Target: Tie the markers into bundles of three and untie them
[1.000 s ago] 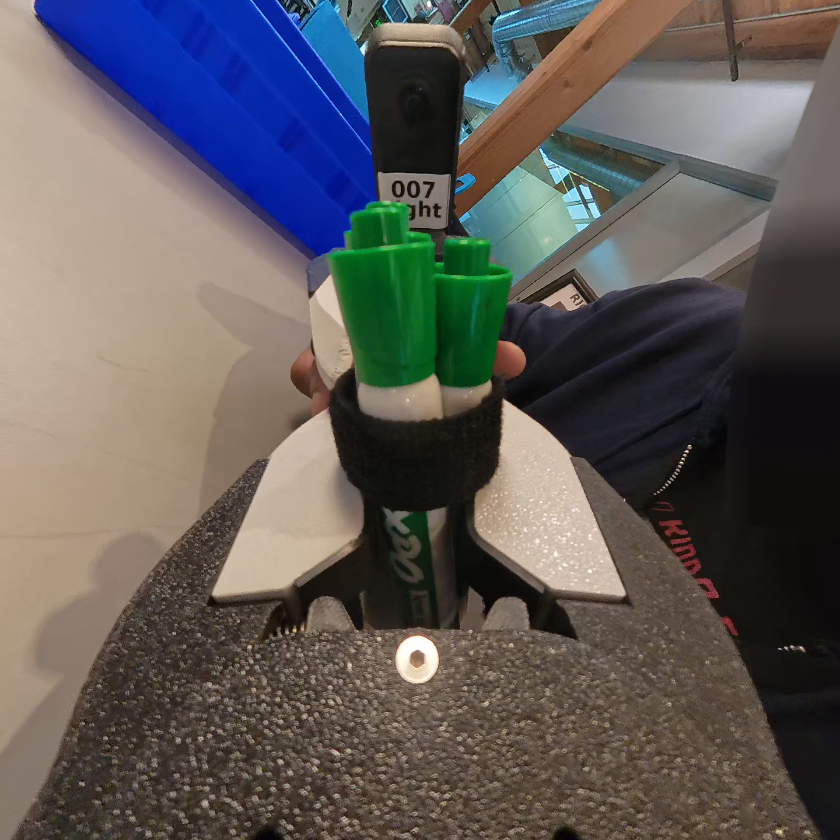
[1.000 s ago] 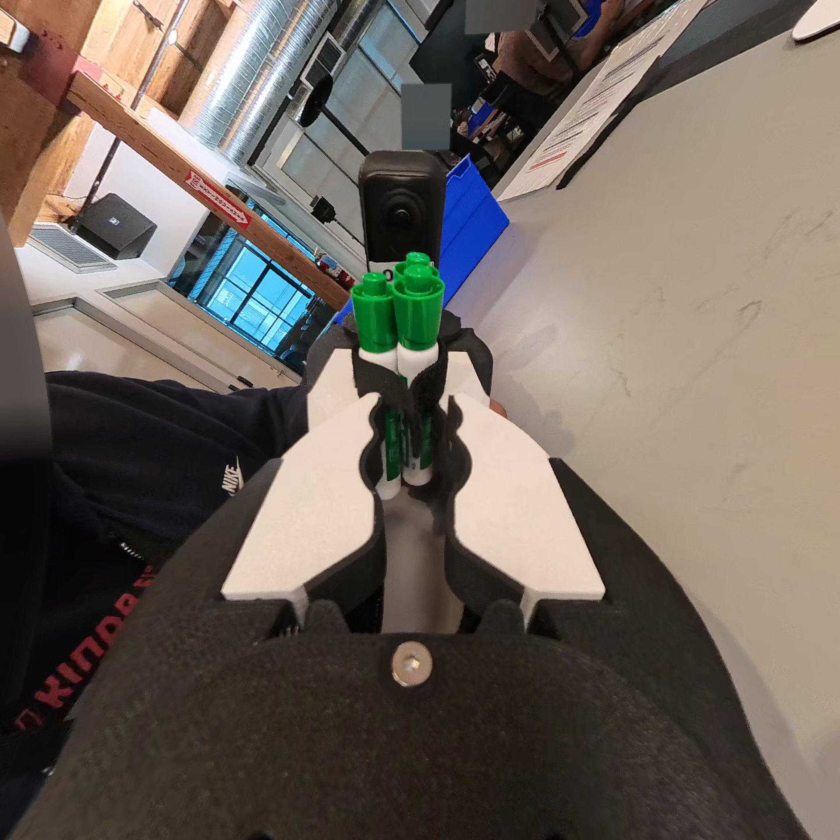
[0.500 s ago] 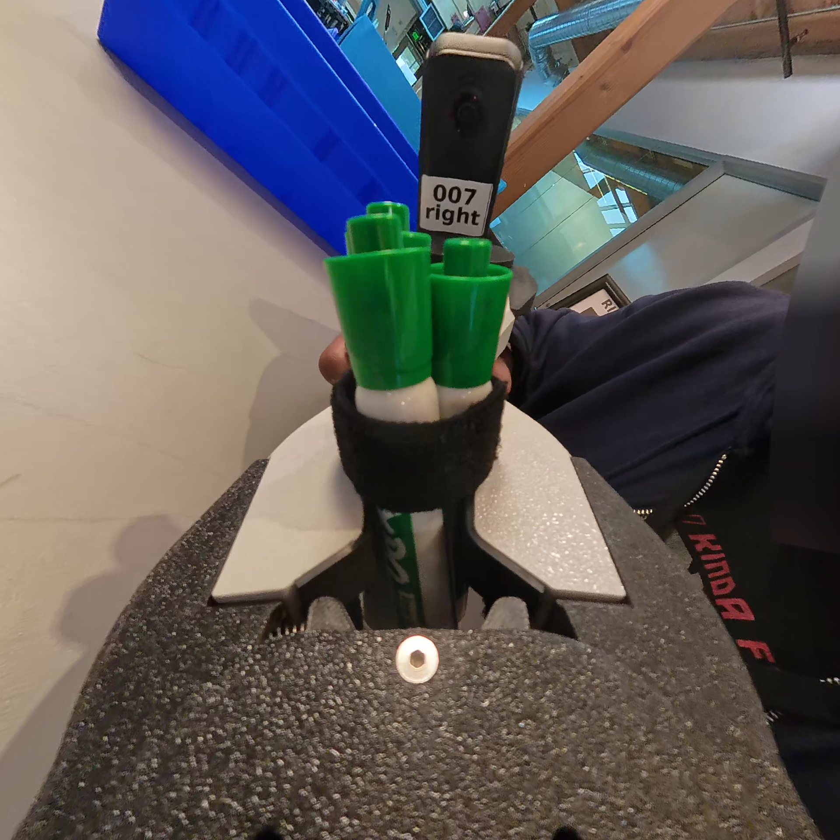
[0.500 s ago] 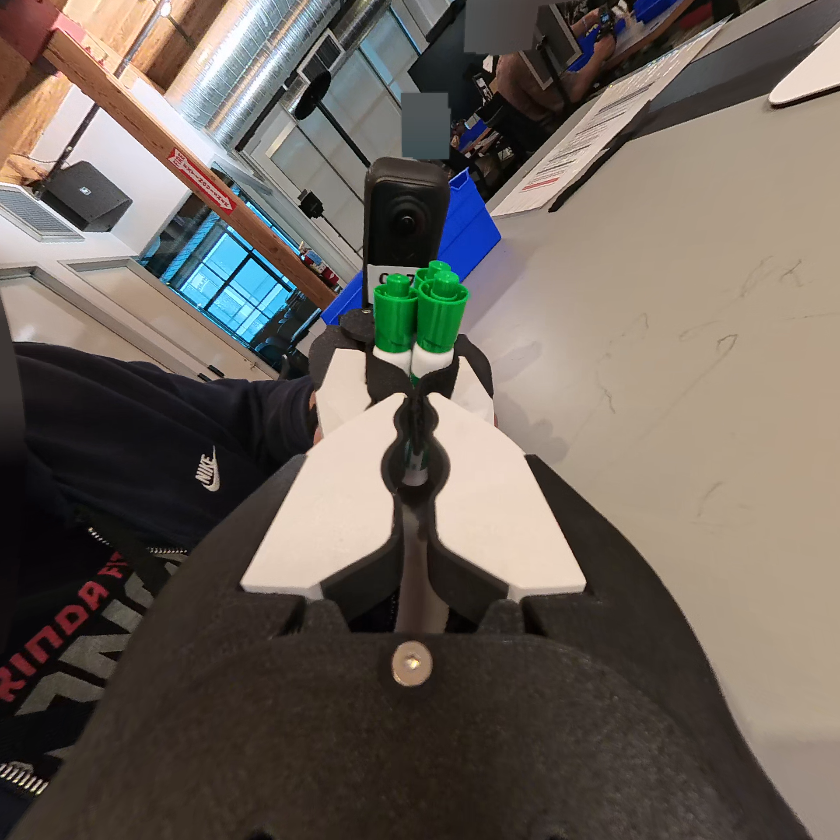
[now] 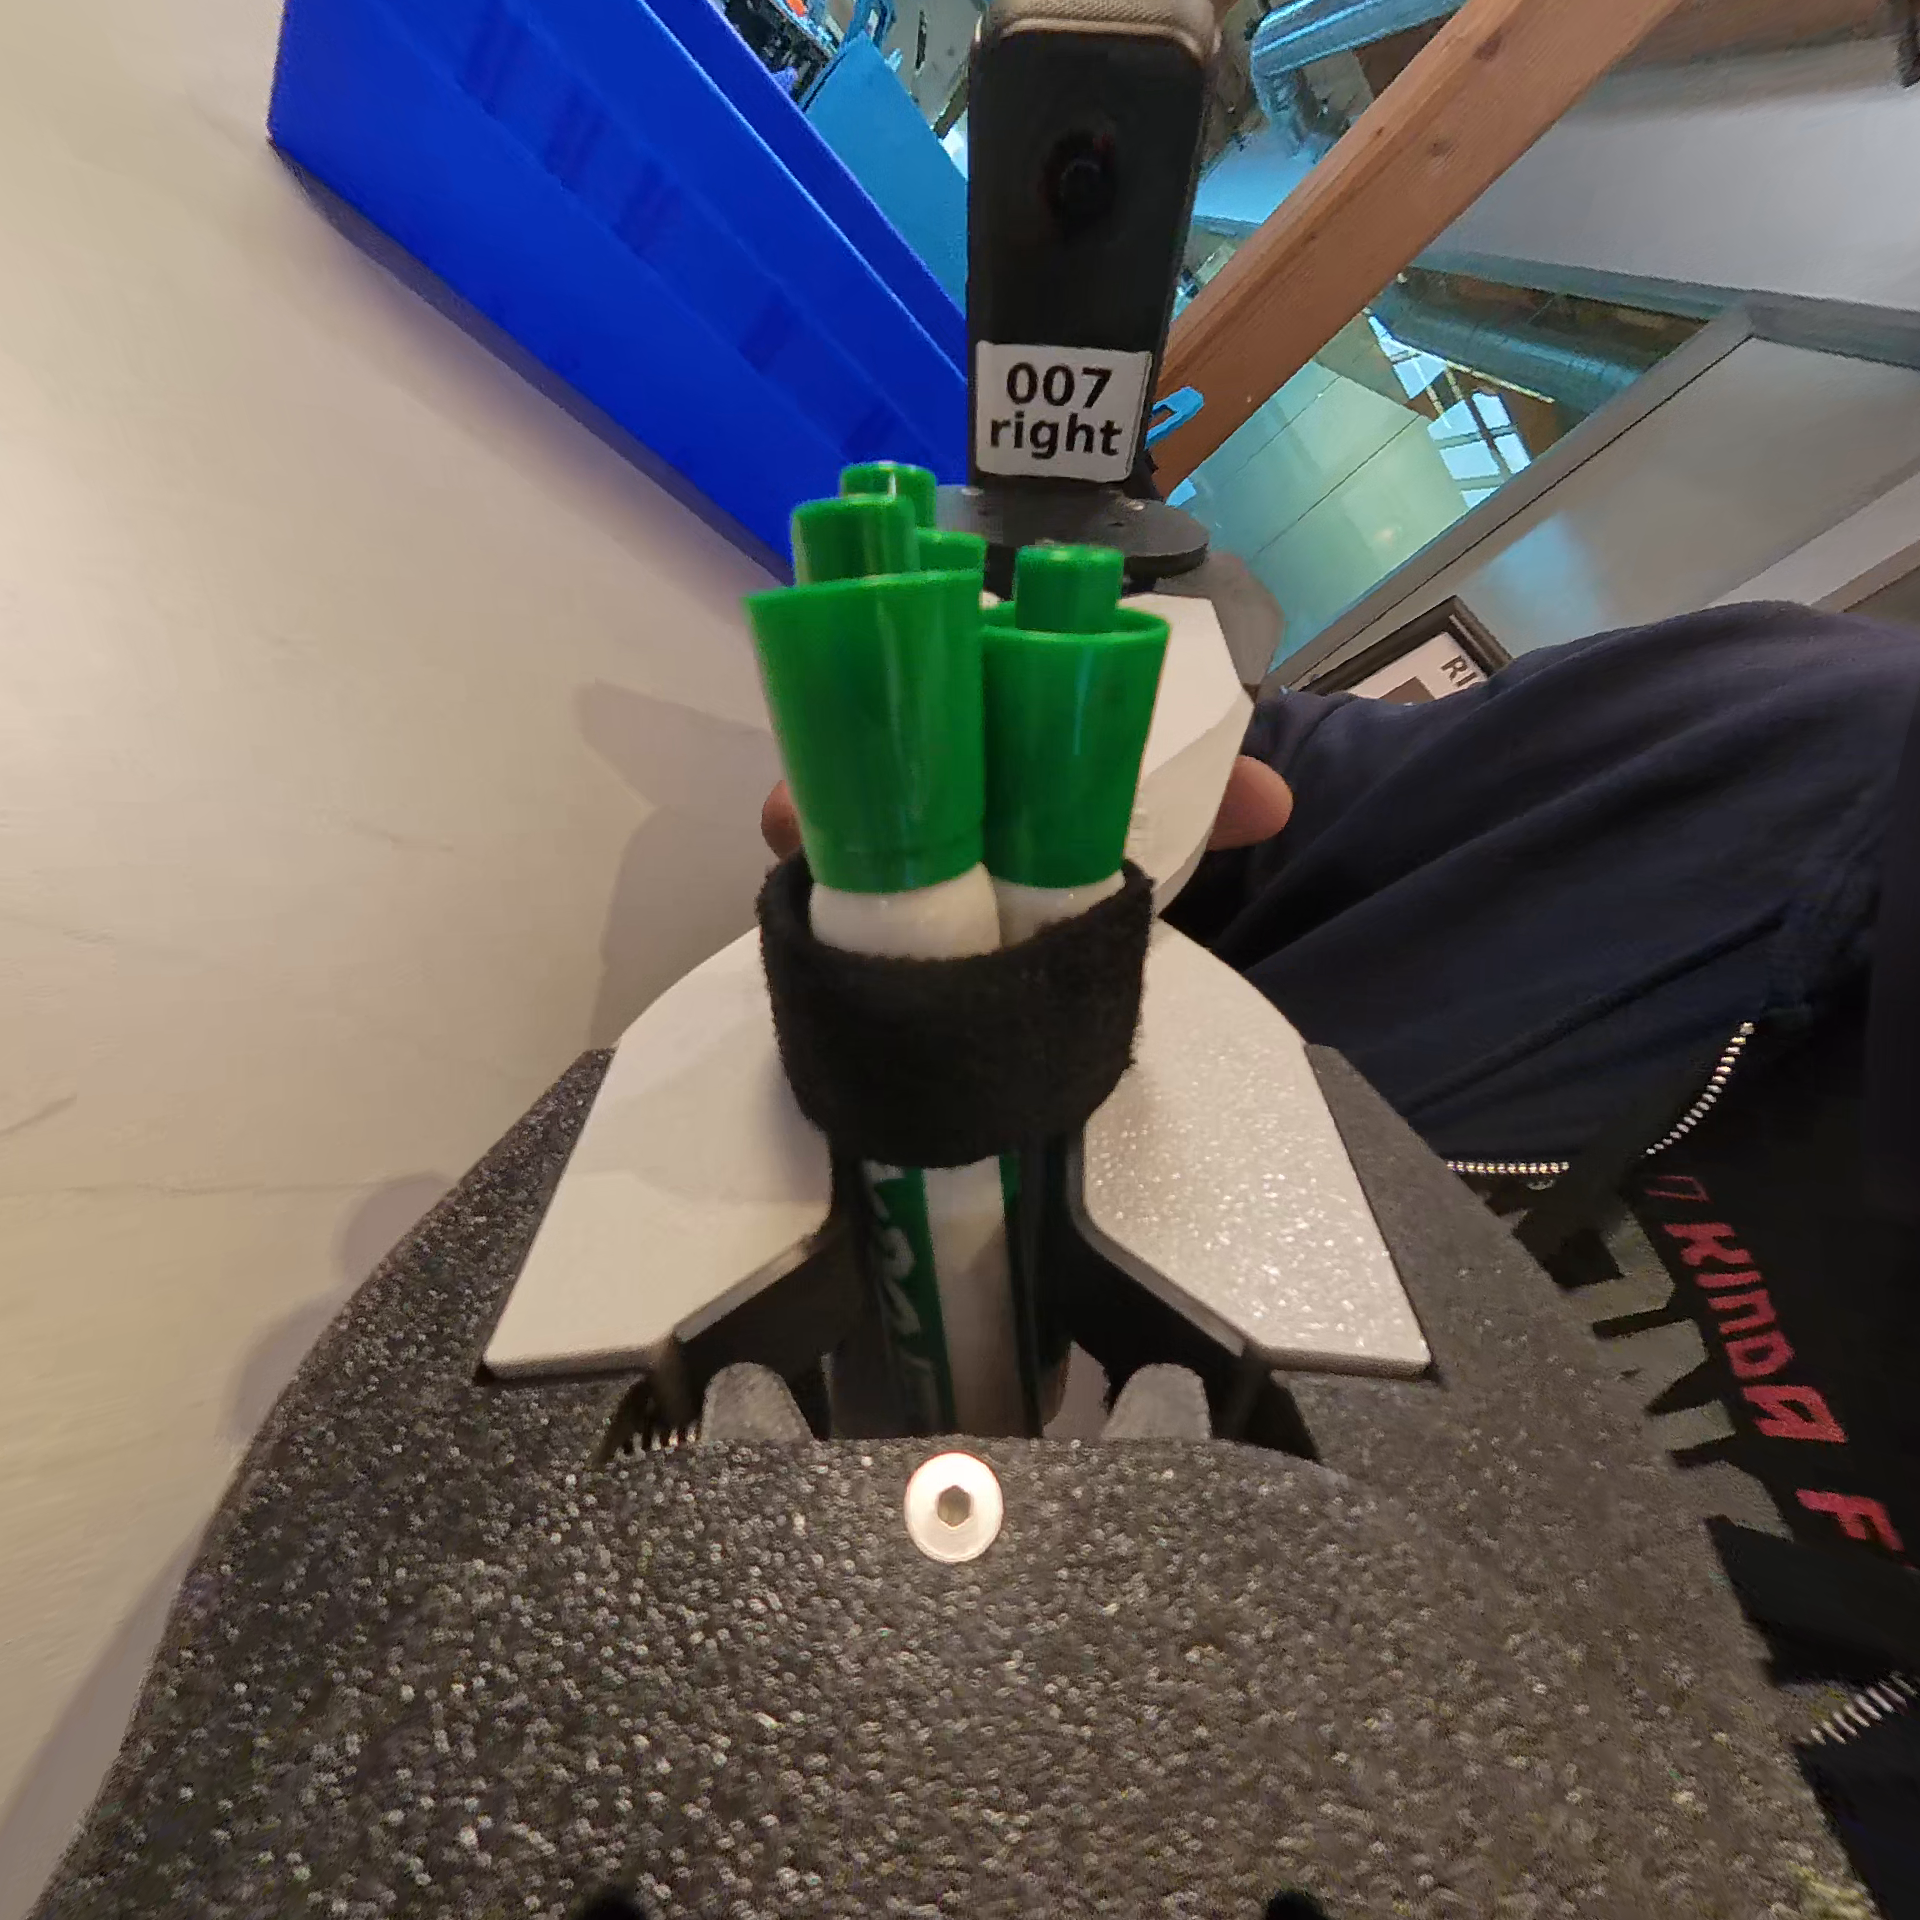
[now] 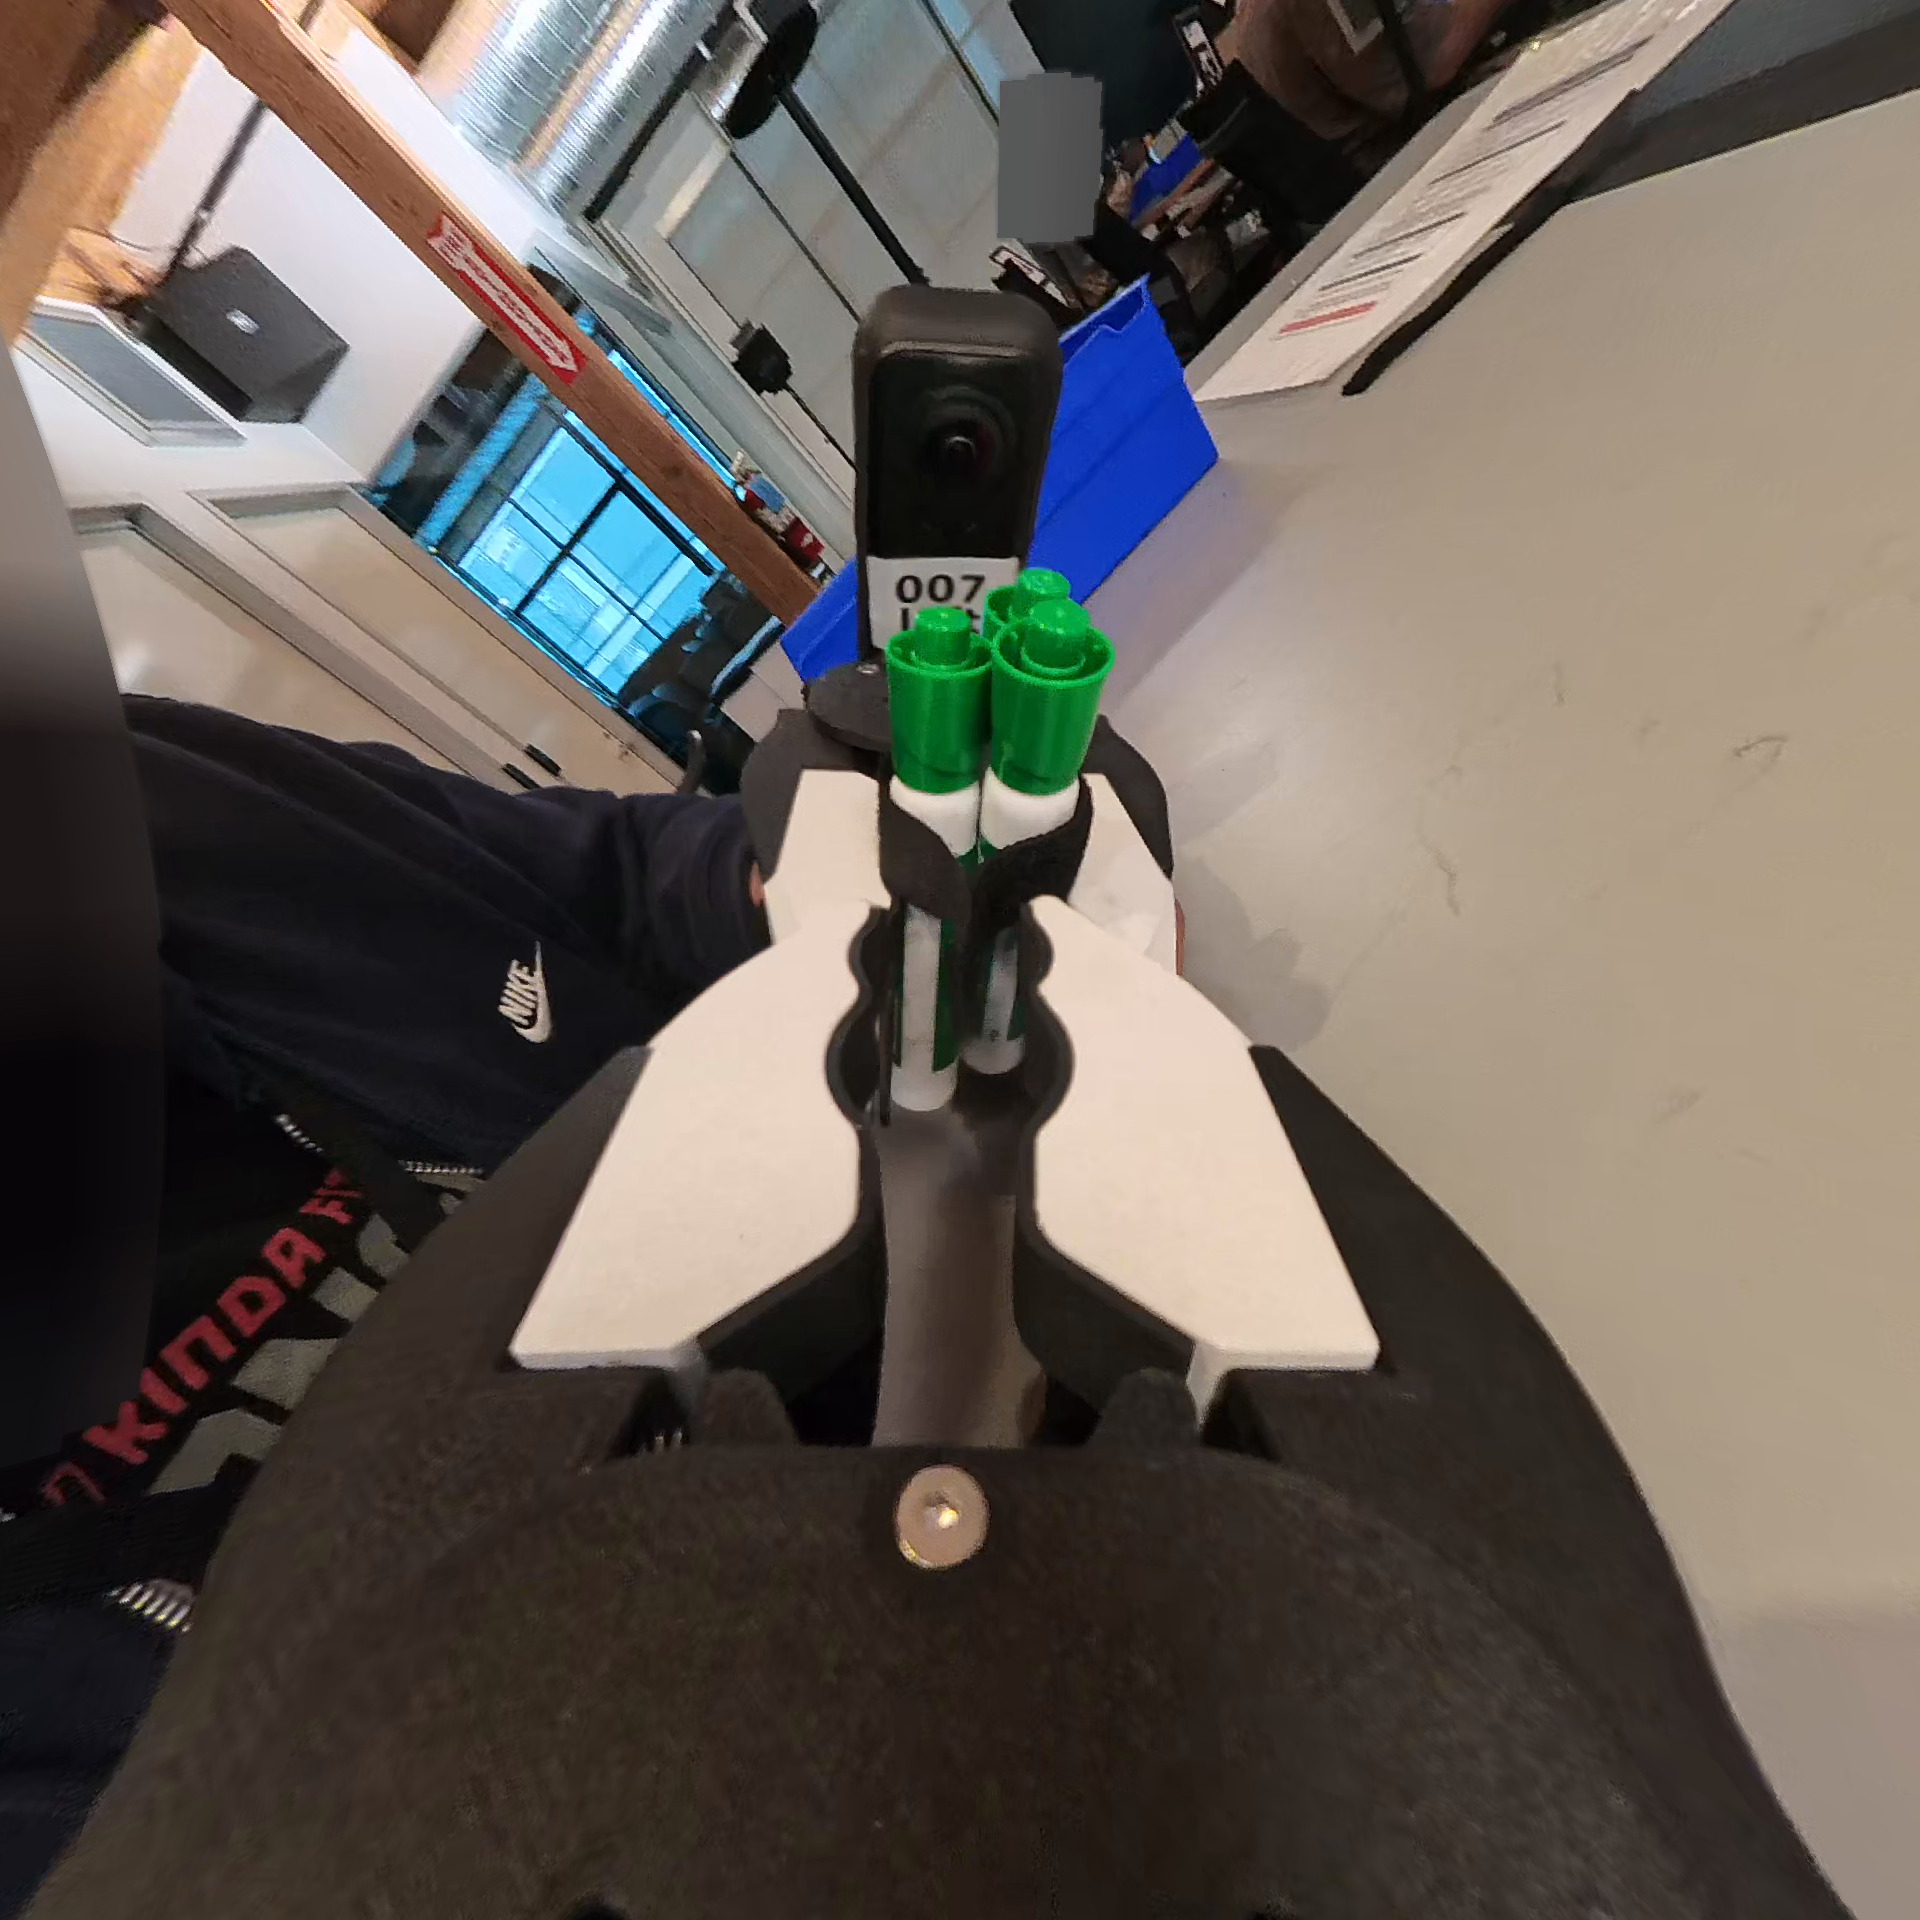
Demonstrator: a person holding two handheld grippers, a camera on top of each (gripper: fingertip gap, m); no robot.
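My left gripper (image 5: 956,997) is shut on a bundle of three green-capped white markers (image 5: 883,727), caps pointing up. A black hook-and-loop strap (image 5: 951,1039) wraps the bundle just below the caps, at my fingertips. In the right wrist view the bundle (image 6: 987,717) stands right in front of my right gripper (image 6: 961,914), which is open. The strap's overlapping ends (image 6: 987,868) sit at its fingertips, and the marker barrels show in the gap between its fingers. Nothing is clamped there. The right gripper's white finger (image 5: 1184,748) shows behind the caps in the left wrist view.
Both grippers are held above a pale grey table (image 6: 1558,831). A blue bin (image 5: 582,239) stands on it farther off and also shows in the right wrist view (image 6: 1122,436). A person's dark sleeve (image 5: 1558,883) is close on one side. A sheet of paper (image 6: 1455,208) lies at the table's far edge. Left and right tips are no more than a few centimetres apart.
My right gripper stood open a second ago, closed to nearly shut at the strap's ends half a second ago, and has opened again. The left gripper keeps its hold on the bundle.
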